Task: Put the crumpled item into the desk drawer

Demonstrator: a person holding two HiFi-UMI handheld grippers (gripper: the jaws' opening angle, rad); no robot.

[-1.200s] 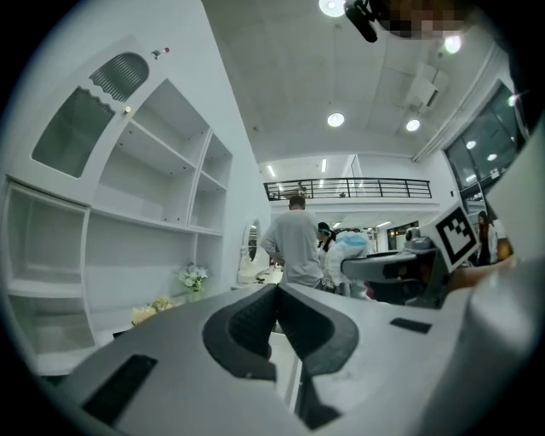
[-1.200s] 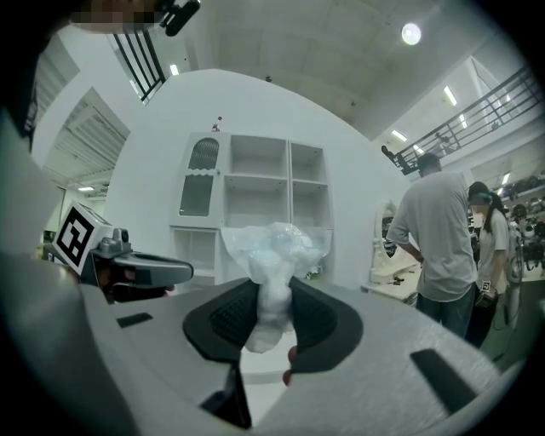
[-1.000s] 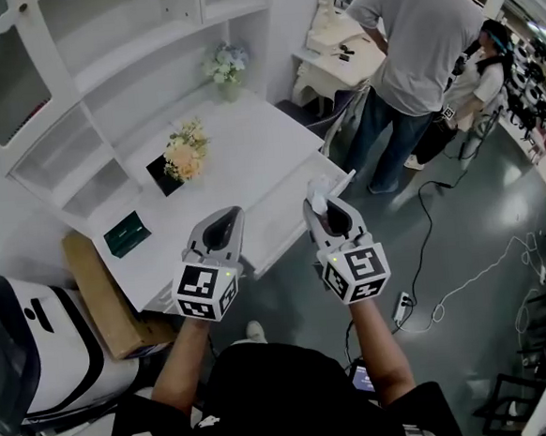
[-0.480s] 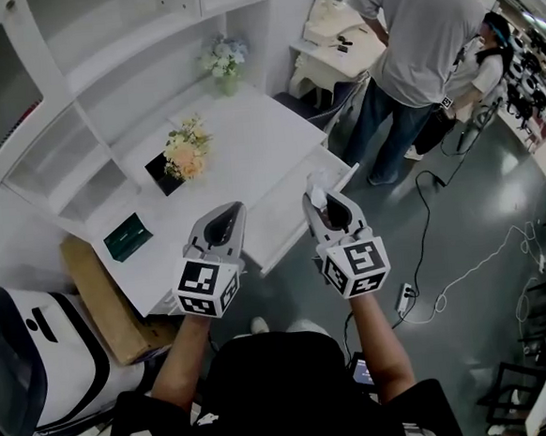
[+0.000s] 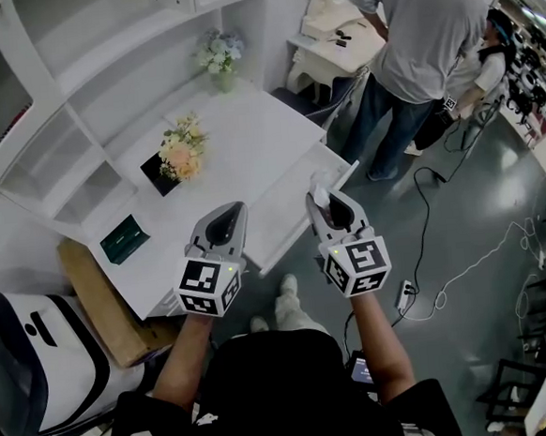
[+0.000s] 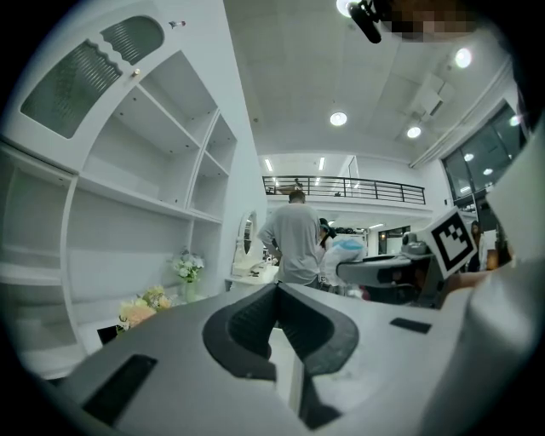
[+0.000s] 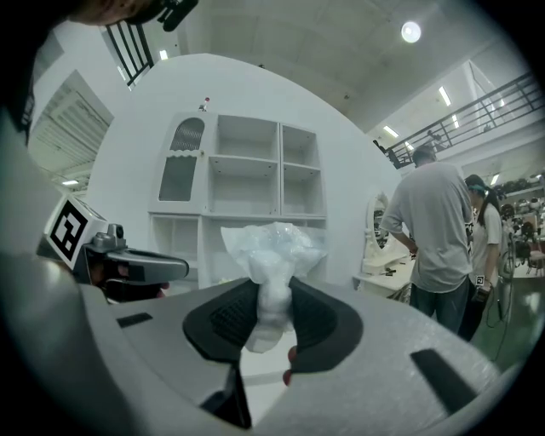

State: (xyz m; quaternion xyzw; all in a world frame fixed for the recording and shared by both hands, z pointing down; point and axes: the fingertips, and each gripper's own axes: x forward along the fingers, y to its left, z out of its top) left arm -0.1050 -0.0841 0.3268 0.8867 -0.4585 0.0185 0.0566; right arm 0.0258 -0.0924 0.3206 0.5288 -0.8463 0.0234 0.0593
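**mk_rig:** Head view first. Where was the thing they had to stash?

**bolt77:** The crumpled white plastic wad [image 5: 319, 191] was pinched in the right gripper [image 5: 322, 202]. From that angle it lined up with the pulled-out white desk drawer [image 5: 286, 202], not in it yet. My guess is it was carried high so it would clear the drawer's rim. The left gripper [image 5: 228, 221] hung next to it at the front edge of the white desk [image 5: 248, 134].

**mk_rig:** And the left gripper view?

**bolt77:** Its jaws were closed tip to tip with nothing between them. Probably just parked, since the drawer was already open and one gripper could do the drop.

**mk_rig:** Right gripper view?

**bolt77:** The pads were clamped on the wad's narrow lower part, and the puffy top [image 7: 272, 243] stuck out above them. Gripping the squashed neck made sense, as it's less likely to slip. A person in a grey shirt [image 7: 430, 226] stood well off to the side.
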